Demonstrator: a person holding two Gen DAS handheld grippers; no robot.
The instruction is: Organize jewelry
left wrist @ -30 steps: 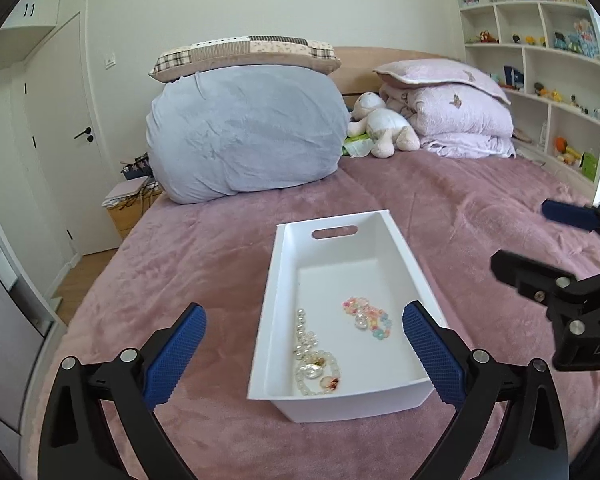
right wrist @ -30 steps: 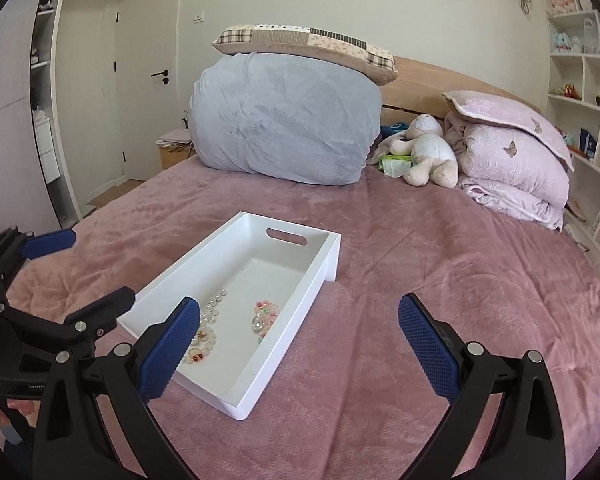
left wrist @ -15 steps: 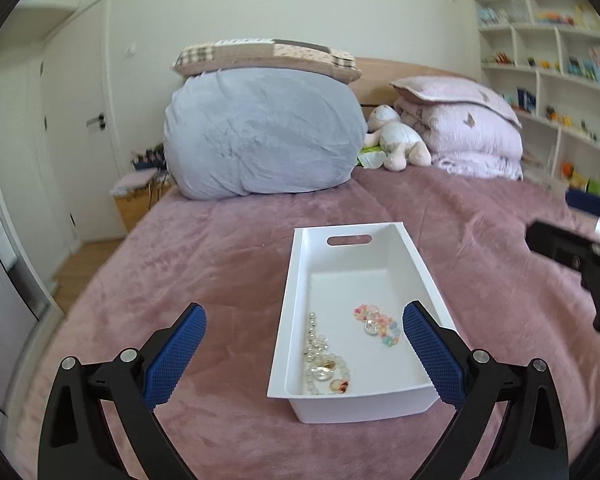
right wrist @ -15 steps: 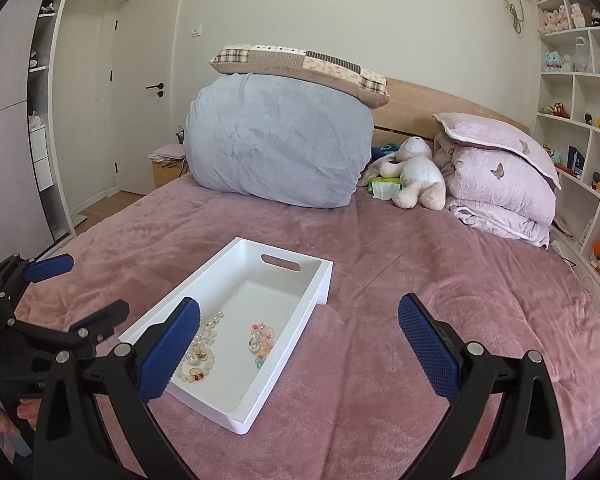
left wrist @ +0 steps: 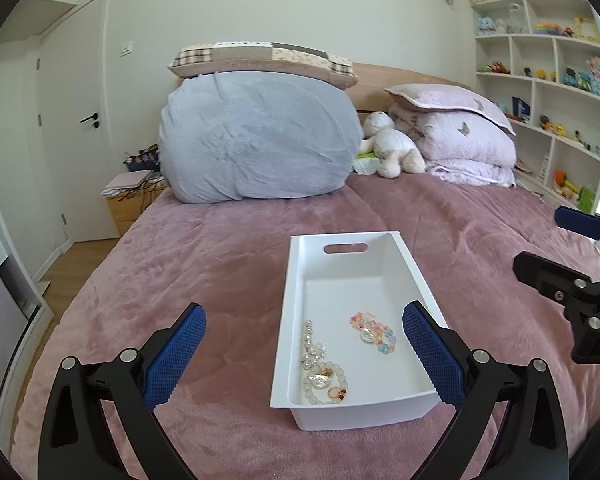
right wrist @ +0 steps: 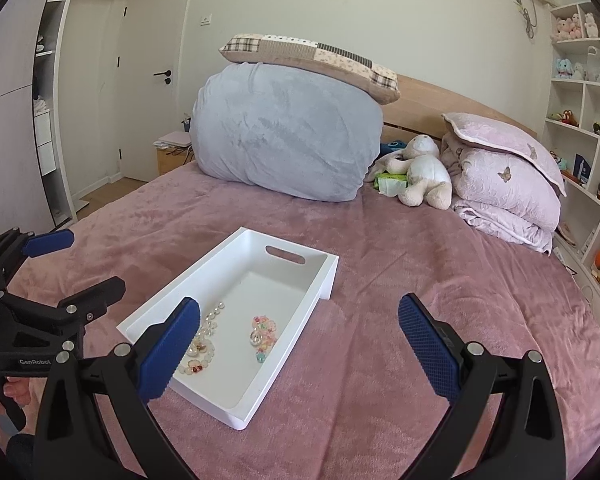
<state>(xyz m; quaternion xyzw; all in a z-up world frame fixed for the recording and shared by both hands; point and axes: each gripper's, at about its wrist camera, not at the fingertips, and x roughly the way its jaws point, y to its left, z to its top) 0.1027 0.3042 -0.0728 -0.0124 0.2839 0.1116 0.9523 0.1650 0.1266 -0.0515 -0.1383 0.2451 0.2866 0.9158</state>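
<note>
One white tray point(left wrist: 410, 276) mid-bed point(left wrist: 220, 264) holds two bracelets, pearl point(left wrist: 320, 372) & pastel point(left wrist: 374, 330), w/ bare blanket all round; left gripper point(left wrist: 304, 354) and right gripper point(right wrist: 300, 346) fingers wide apart, empty.

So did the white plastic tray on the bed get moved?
No. The white plastic tray sits at the same angle, equally far from the grey cushion; only the camera drew back.
</note>
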